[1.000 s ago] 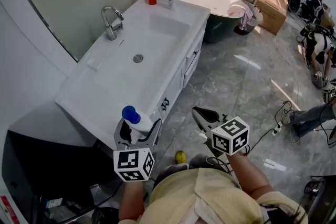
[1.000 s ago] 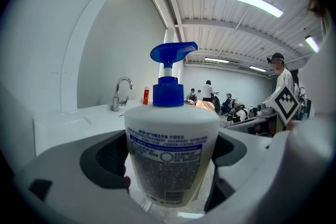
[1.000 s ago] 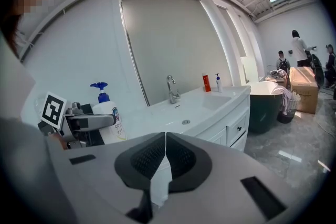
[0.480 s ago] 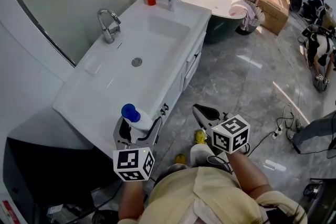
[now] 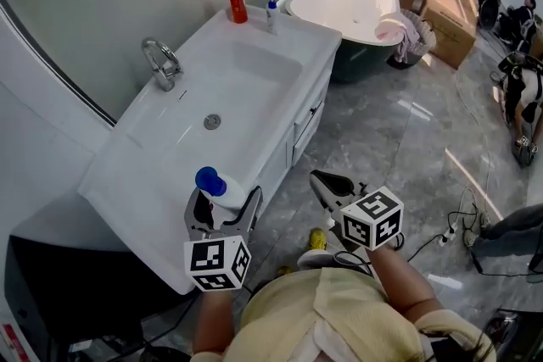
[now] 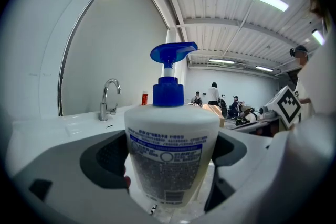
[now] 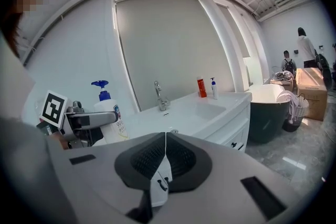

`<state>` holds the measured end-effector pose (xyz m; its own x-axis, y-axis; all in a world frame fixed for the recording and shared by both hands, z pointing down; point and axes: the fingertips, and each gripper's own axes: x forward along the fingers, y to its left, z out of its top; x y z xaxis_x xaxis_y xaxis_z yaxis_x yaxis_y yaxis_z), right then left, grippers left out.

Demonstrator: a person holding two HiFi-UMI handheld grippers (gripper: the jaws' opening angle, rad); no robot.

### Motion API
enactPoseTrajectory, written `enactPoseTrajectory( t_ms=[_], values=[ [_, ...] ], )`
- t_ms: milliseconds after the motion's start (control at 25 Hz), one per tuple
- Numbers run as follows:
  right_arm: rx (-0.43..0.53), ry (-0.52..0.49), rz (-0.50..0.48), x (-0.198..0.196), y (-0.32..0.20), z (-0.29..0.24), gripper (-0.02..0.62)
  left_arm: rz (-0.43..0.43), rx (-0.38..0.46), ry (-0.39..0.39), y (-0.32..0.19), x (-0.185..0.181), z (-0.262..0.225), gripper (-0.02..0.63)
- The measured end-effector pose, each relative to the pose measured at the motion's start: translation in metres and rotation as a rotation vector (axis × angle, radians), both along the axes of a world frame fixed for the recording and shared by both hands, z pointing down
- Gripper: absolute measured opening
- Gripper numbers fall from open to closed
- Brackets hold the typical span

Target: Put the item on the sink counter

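Grey marble floor (image 5: 399, 131) and a long white bench (image 5: 144, 182) with a sunken basin (image 5: 237, 80) are seen from above. Compared with a second ago, the bench has slid lower and nearer in the head view. Its near corner now reaches down past the left hand-held gripper (image 5: 225, 208), where before it stopped short of it. A yellow shoe (image 5: 316, 238) has been moved forward too. Both grippers are kept in pretty much the same spot in the frame.

The pump bottle (image 5: 222, 192) is clamped upright by its white body between the left jaws, blue pump head on top. It lines up with the bench's front edge at the near end and is not set down.

That near end is flat and bare. Farther along come the drain (image 5: 212, 122), the faucet (image 5: 159, 62) by the wall on the left, then a red bottle (image 5: 235, 1) and a small pump bottle (image 5: 271, 13) at the far end. Floor to the right is open up to the bathtub (image 5: 348, 0).

The right hand-held gripper (image 5: 322, 181) is held over the floor, jaws pressed together, empty. Both forearms are stretched forward from the torso.
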<state>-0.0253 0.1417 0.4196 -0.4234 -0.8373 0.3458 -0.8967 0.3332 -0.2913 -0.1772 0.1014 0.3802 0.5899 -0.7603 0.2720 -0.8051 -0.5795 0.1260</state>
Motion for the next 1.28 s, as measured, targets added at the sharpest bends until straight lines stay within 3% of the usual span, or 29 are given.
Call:
enactPoseTrajectory(
  t_ms=[280,800,1280],
  values=[
    [-0.005,-0.011,-0.031,0.042,-0.034,0.004,0.026,-0.03,-0.007,-0.003,-0.03,0.043,0.002,0.48],
    [0.002,-0.041,-0.108,0.085,-0.075,0.01,0.026,-0.116,-0.016,0.003,-0.066,0.088,0.005,0.48],
    [-0.012,-0.04,-0.158,0.077,-0.134,0.008,0.026,-0.096,-0.026,0.008,-0.125,0.1,0.005,0.48]
  ],
)
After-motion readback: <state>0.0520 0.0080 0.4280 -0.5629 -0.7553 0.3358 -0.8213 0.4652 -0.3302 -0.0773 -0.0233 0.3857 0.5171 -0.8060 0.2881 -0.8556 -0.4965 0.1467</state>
